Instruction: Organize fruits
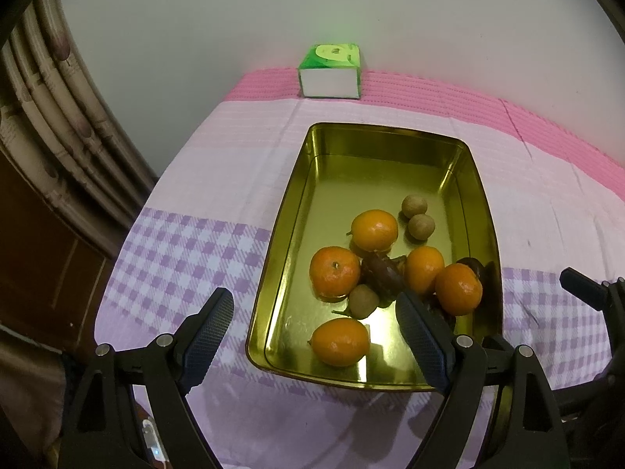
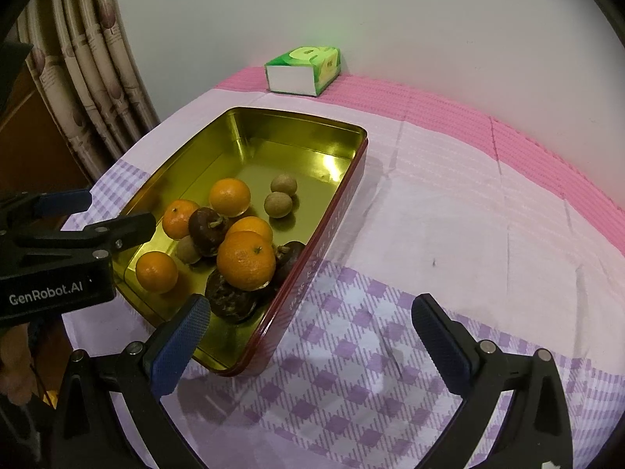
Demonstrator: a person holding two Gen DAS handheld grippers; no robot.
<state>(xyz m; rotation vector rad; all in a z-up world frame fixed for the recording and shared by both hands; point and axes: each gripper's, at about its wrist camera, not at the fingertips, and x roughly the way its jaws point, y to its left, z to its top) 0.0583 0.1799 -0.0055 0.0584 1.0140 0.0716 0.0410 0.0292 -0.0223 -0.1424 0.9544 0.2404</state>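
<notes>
A gold-lined tin (image 1: pixel 386 129) with red outer walls (image 2: pixel 312 273) lies on a checked cloth. In its near half sit several oranges (image 1: pixel 334 271) (image 2: pixel 246 260), three small brown longans (image 1: pixel 421 226) (image 2: pixel 278 204) and dark mangosteens (image 1: pixel 381 273) (image 2: pixel 230 297). One orange rests on top of the mangosteens. My left gripper (image 1: pixel 313 295) (image 2: pixel 109 215) hovers open over the tin's near left side, one finger above the cloth, the other above the fruit. My right gripper (image 2: pixel 310 301) (image 1: pixel 582 285) is open beside the tin's near right corner, gripping nothing.
A green and white tissue box (image 1: pixel 330 72) (image 2: pixel 302 70) stands at the back against the wall. The cloth (image 2: pixel 449 215) spreads wide to the right of the tin. A curtain (image 1: pixel 58 117) and dark wooden furniture stand beyond the left edge.
</notes>
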